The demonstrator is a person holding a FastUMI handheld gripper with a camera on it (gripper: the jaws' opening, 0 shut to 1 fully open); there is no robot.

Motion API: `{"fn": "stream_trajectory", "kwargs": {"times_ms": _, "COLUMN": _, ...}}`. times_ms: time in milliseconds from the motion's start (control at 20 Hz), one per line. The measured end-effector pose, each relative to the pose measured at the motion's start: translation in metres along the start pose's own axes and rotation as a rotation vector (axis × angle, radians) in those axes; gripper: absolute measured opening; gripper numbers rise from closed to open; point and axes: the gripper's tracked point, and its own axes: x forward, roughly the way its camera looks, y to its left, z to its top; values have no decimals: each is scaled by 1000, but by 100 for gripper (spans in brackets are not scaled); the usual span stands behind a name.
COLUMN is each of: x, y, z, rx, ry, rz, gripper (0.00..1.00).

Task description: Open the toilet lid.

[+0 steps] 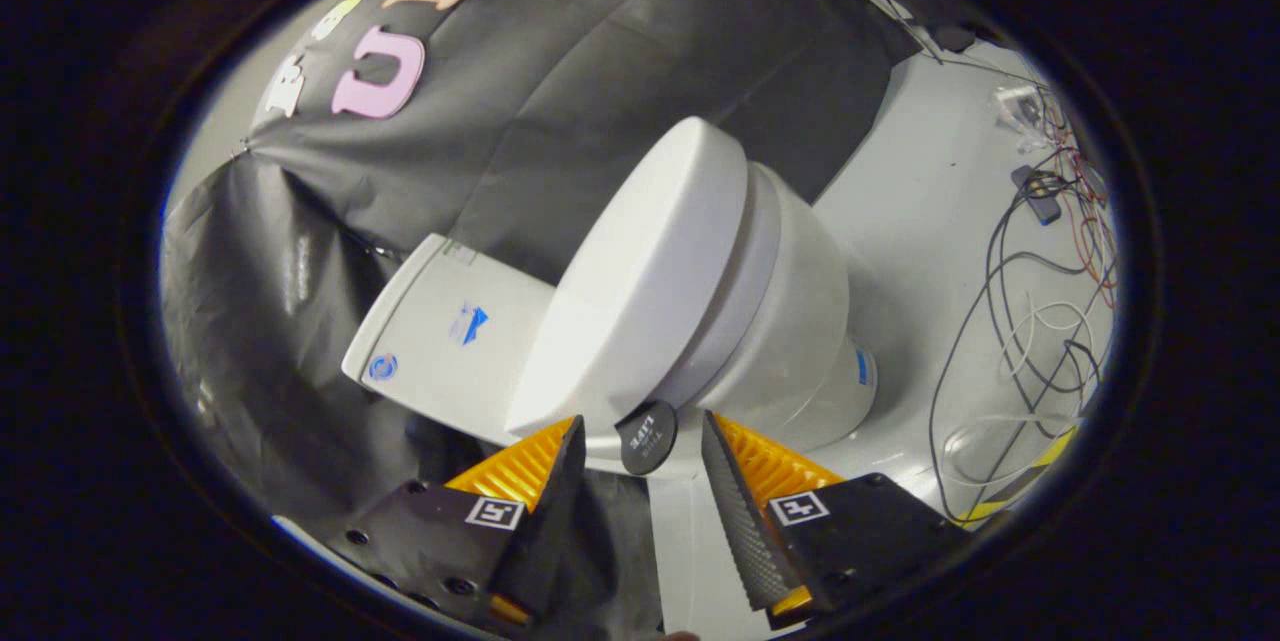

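A white toilet (790,321) stands on a pale floor, seen tilted in the gripper view. Its lid (640,271) lies down, closed over the seat and bowl. The white tank (450,331) sits behind the lid, against the black cloth wall. A small round dark tab (647,437) sticks out at the lid's rim, just ahead of the fingers. My gripper (640,436) is open, its two fingers spread to either side of that tab, with nothing pressed between them.
Black cloth (330,251) hangs behind and beside the toilet. Loose cables (1020,321) and small electronics lie on the pale floor (930,211) beyond the bowl. A yellow and black striped tape strip (1020,486) runs along the floor near the cables.
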Motion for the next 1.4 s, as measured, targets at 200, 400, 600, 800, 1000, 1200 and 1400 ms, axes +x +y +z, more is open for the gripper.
{"fn": "stream_trajectory", "kwargs": {"times_ms": 200, "x": 8, "y": -2, "z": -8, "rx": 46, "ry": 50, "rz": -5, "gripper": 74}}
{"fn": "stream_trajectory", "kwargs": {"times_ms": 400, "x": 11, "y": 8, "z": -11, "rx": 78, "ry": 57, "rz": 47, "gripper": 50}}
{"fn": "stream_trajectory", "kwargs": {"times_ms": 600, "x": 24, "y": 13, "z": -5, "rx": 51, "ry": 56, "rz": 61, "gripper": 25}}
{"fn": "stream_trajectory", "kwargs": {"times_ms": 800, "x": 8, "y": 14, "z": -7, "rx": 59, "ry": 46, "rz": 51, "gripper": 8}}
{"fn": "stream_trajectory", "kwargs": {"times_ms": 1000, "x": 8, "y": 15, "z": -3, "rx": 29, "ry": 25, "rz": 12, "gripper": 8}}
{"fn": "stream_trajectory", "kwargs": {"times_ms": 1200, "x": 7, "y": 10, "z": 3, "rx": -18, "ry": -12, "rz": -72, "gripper": 8}}
{"fn": "stream_trajectory", "kwargs": {"times_ms": 1400, "x": 10, "y": 11, "z": 8, "rx": -19, "ry": -45, "rz": -135, "gripper": 8}}
